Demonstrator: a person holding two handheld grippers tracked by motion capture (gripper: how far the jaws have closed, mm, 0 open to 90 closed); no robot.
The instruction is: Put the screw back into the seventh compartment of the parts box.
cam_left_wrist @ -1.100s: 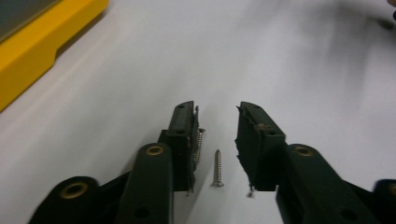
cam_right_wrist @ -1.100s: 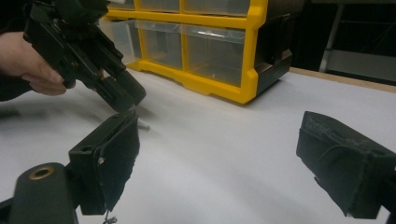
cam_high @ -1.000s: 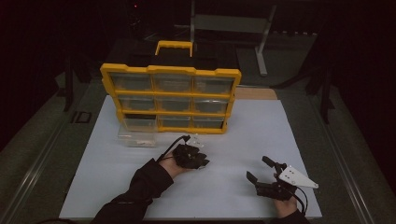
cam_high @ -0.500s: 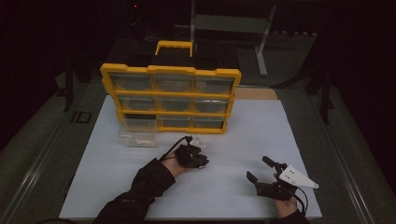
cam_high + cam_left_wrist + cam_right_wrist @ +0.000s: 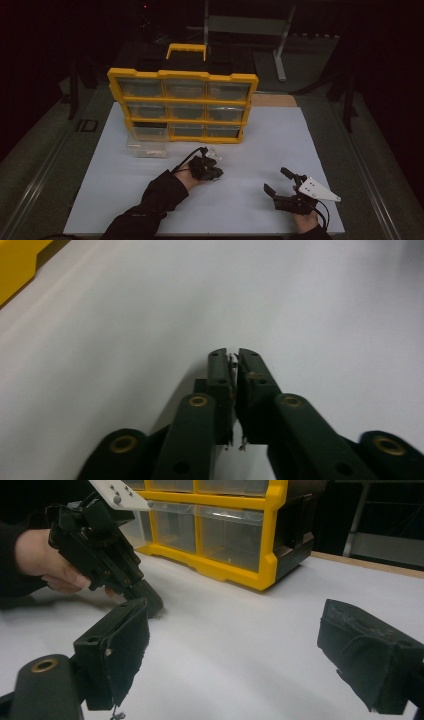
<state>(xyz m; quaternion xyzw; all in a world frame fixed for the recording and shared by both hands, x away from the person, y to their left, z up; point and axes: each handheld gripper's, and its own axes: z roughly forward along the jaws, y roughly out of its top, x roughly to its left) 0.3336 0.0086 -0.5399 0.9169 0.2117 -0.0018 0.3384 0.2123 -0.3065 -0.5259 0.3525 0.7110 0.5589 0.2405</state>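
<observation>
Dim room beyond the bench, background lost in dark. Contents of the yellow plastic organiser with clear drawers (image 5: 182,105) too faint to make out; bottom-left slot open, its clear plastic drawer (image 5: 146,148) out on the white sheet-covered bench (image 5: 260,150) just in front, holding small pale bits, unidentifiable. Small clear scattered pieces (image 5: 214,152) beside the left tongs (image 5: 216,173), blurred. Left tongs nearly shut, black jaws pinching something tiny, thin and pale at the tips (image 5: 232,359), kind impossible to tell; tips low over the bench, contact unclear. Right tongs (image 5: 276,182) spread wide, padded black jaws empty, near the bench's front right, well apart from the left. Grey three-cornered plate on top.
</observation>
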